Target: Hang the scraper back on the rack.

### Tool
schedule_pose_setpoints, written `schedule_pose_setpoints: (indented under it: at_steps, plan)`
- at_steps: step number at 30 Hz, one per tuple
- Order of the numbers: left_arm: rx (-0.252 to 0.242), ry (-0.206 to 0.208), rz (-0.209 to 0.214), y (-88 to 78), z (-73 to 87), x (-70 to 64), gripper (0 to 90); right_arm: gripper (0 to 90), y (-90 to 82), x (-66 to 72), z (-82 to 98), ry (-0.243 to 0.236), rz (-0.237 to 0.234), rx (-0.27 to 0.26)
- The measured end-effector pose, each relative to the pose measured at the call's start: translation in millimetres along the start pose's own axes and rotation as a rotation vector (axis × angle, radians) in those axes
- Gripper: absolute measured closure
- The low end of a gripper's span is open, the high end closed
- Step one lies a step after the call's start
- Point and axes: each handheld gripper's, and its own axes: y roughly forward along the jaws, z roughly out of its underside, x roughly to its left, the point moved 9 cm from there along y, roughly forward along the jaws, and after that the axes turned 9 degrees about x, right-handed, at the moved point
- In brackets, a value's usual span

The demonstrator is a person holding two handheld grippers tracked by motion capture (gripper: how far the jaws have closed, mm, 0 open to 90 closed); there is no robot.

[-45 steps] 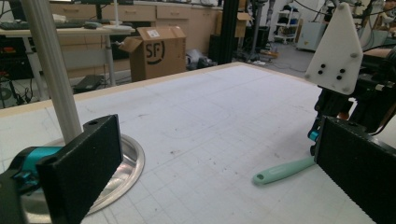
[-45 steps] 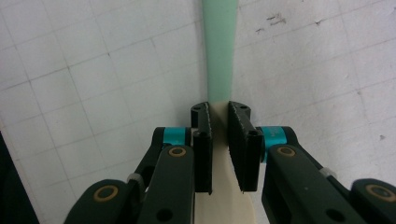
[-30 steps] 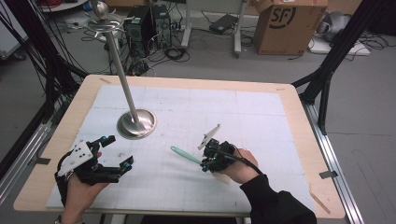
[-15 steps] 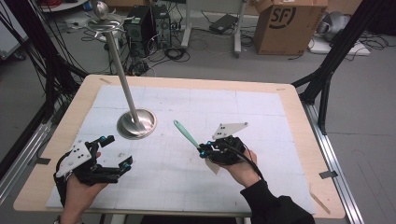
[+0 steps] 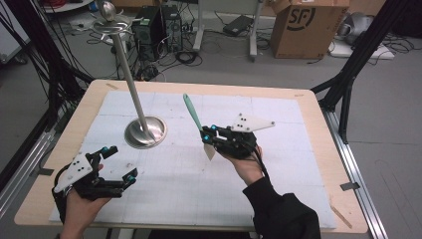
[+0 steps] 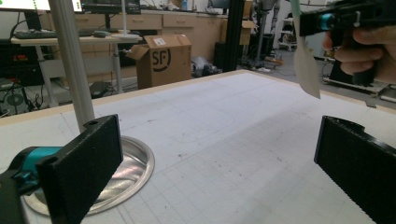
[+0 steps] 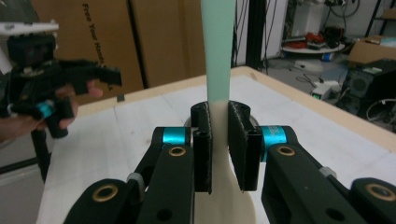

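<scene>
- We find the right tongs [image 5: 208, 141] lifted above the middle of the table [image 5: 308, 112], clamped on a spatula [image 5: 196, 121] where its teal handle meets its cream blade.
- The handle slants up and away from the person; the blade hangs below the jaws, clear of the white mat [image 5: 278, 164].
- The left tongs [image 5: 119, 162] sit low at the near left corner, jaws spread wide with nothing between them.
- A metal stand [image 5: 144, 130] rests left of the spatula, apart from both.
</scene>
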Motion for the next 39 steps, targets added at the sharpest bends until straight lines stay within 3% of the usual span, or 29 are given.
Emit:
schedule_pose_setpoints:
  at_steps: [3,5,8,9,17,23,28,39]
  plan:
    - [-0.003,-0.008,-0.006,-2.7,0.3,1.5,1.7,80.2,9.4,-2.3,-12.3,0.014,-0.021,-0.021]
    - [-0.005,-0.008,-0.007,-4.3,0.2,2.1,1.7,80.2,15.8,-3.9,-18.8,0.018,-0.008,-0.025]
    - [-0.010,-0.007,-0.012,-6.9,-0.5,2.2,1.7,80.3,23.6,-4.9,-30.7,0.022,-0.020,-0.046]
    - [-0.007,-0.006,-0.012,-7.8,-0.3,2.3,1.7,80.3,27.4,-5.1,-40.8,0.021,-0.024,-0.075]
    - [-0.012,-0.009,-0.022,-13.3,0.2,3.7,1.7,80.2,44.8,-6.2,-75.3,0.019,-0.036,-0.120]
    - [-0.002,0.002,-0.020,-13.5,1.8,2.7,1.7,80.3,56.2,-8.1,-100.5,0.001,-0.017,-0.145]
    - [-0.011,-0.003,-0.023,-16.1,0.9,3.9,1.7,80.3,66.8,-8.5,-112.9,0.002,-0.008,-0.144]
    - [-0.013,-0.008,-0.026,-17.9,1.1,6.1,1.7,80.3,85.6,-3.5,-128.7,-0.047,0.024,-0.151]
